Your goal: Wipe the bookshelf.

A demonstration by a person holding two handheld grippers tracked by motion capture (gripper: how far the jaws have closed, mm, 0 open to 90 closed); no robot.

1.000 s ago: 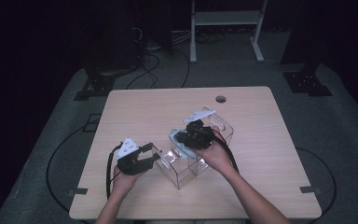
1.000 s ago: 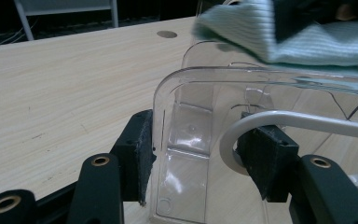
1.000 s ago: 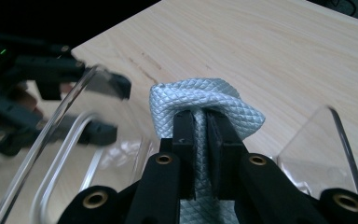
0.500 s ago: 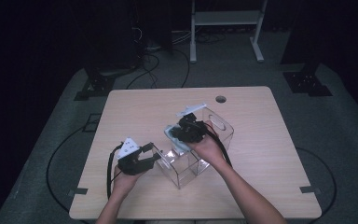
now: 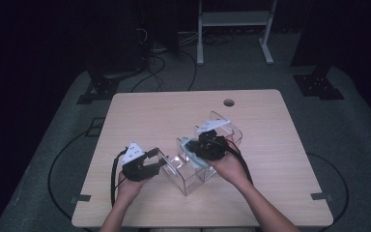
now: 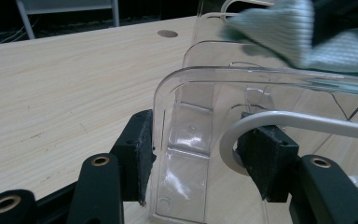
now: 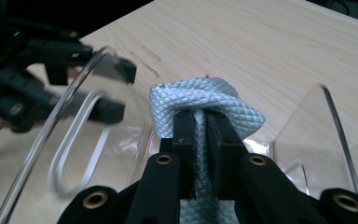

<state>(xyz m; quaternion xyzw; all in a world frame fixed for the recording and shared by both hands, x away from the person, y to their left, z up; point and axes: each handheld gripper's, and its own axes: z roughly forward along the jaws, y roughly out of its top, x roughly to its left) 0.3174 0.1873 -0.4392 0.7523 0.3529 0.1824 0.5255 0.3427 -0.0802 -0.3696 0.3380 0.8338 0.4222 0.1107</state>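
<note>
A clear plastic rack (image 5: pixel 188 178) with upright dividers stands on the wooden table (image 5: pixel 164 116) near its front middle. My left gripper (image 5: pixel 160 162) is shut on the rack's left end. In the left gripper view, the left gripper (image 6: pixel 200 158) has its pads on either side of the clear end wall (image 6: pixel 186 140) and a pale curved loop (image 6: pixel 279 119). My right gripper (image 5: pixel 195 151) is shut on a pale blue-grey quilted cloth (image 5: pixel 192 157) over the rack's top edges. In the right gripper view, the cloth (image 7: pixel 200 95) bulges around the tips of the right gripper (image 7: pixel 204 126).
A round cable hole (image 5: pixel 229 102) sits near the table's far edge. A white metal stand (image 5: pixel 232 19) and loose cables (image 5: pixel 159 53) lie on the dark floor behind the table. Bare tabletop stretches to the left and the far side of the rack.
The right hand with the cloth slid up and left along the rack, then came back toward the near right. The left gripper and the rack stayed where they were.
</note>
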